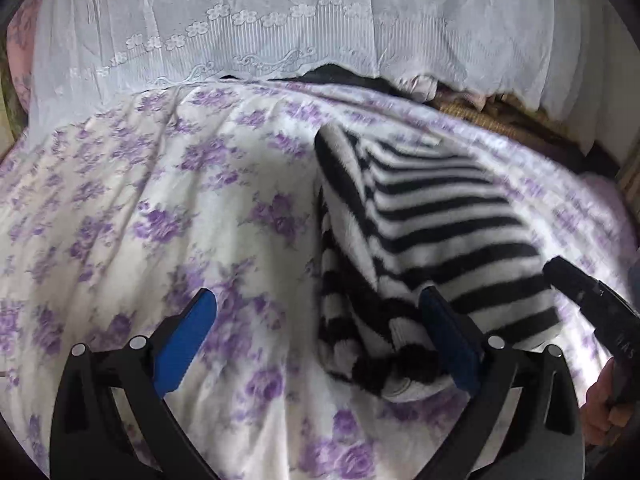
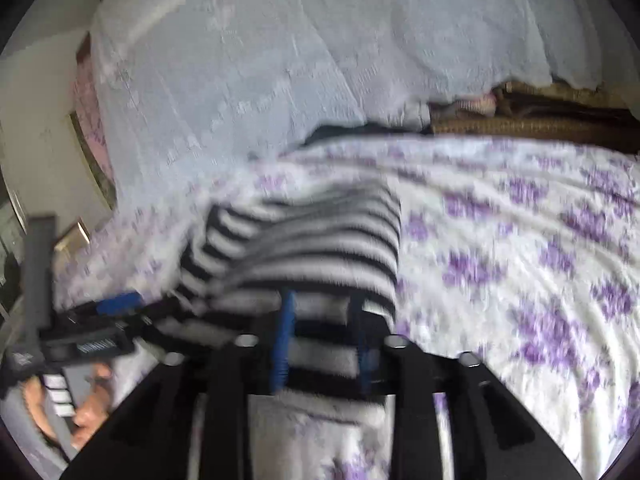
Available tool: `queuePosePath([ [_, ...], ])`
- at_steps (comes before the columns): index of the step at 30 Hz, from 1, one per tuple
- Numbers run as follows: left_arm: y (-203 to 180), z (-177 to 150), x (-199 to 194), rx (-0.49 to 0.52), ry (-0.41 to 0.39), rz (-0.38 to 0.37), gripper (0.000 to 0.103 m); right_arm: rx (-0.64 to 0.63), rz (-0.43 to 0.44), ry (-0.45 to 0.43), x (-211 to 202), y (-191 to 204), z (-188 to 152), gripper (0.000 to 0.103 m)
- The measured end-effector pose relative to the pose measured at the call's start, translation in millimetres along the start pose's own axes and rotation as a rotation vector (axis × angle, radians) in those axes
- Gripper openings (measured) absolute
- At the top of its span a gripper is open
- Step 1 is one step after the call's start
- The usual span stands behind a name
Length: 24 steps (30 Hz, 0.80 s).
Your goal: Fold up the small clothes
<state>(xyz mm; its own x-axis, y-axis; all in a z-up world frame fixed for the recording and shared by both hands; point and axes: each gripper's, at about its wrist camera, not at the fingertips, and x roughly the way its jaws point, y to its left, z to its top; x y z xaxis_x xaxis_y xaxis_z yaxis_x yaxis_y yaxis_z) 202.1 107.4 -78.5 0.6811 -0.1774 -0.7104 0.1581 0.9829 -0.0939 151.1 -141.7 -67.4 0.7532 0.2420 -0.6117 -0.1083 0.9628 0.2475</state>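
Note:
A black-and-white striped fuzzy garment (image 1: 440, 216) lies folded on a white bedsheet with purple flowers (image 1: 160, 220). My left gripper (image 1: 320, 340) is open wide just above the sheet. Its right blue pad rests at the garment's near left corner, and its left pad is over bare sheet. In the right wrist view the striped garment (image 2: 312, 248) runs between the blue pads of my right gripper (image 2: 323, 344). The jaws stand apart with the near edge of the cloth lying loose in the gap. That view is blurred.
A white lace cloth (image 1: 280, 20) covers the back of the bed. A brown woven mat (image 2: 520, 124) and some bunched fabric sit at the far right. A person's hand (image 2: 92, 408) holds the left gripper's handle at the lower left of the right wrist view.

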Motion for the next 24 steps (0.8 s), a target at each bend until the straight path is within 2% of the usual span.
queuePosePath([
  [3,-2,-1,5,0.004,0.013,0.02,0.099,0.045,0.032,0.007,1,-10,0,0.042],
  [7,-14,-6,-11,0.069,-0.067,0.103,0.099,0.067,0.022,-0.034,-9,-13,-1,0.043],
  [9,-21,-8,-21,0.096,-0.118,0.115,0.099,0.086,0.023,-0.078,-19,-18,2,0.044],
  [11,-23,-8,-24,0.106,-0.135,0.11,0.099,0.106,0.031,-0.106,-24,-22,6,0.044],
  [14,-25,-7,-14,0.118,-0.105,0.119,0.099,0.091,0.03,-0.064,-13,-21,5,0.053],
  [17,-27,-8,-10,0.126,-0.107,0.132,0.099,0.109,0.062,0.059,14,-24,-2,0.069],
  [22,-35,-10,-11,0.166,-0.137,0.172,0.099,0.164,0.082,-0.002,3,-32,0,0.072],
  [24,-34,-10,-12,0.165,-0.139,0.17,0.099,0.175,0.099,-0.031,-1,-32,2,0.079],
])
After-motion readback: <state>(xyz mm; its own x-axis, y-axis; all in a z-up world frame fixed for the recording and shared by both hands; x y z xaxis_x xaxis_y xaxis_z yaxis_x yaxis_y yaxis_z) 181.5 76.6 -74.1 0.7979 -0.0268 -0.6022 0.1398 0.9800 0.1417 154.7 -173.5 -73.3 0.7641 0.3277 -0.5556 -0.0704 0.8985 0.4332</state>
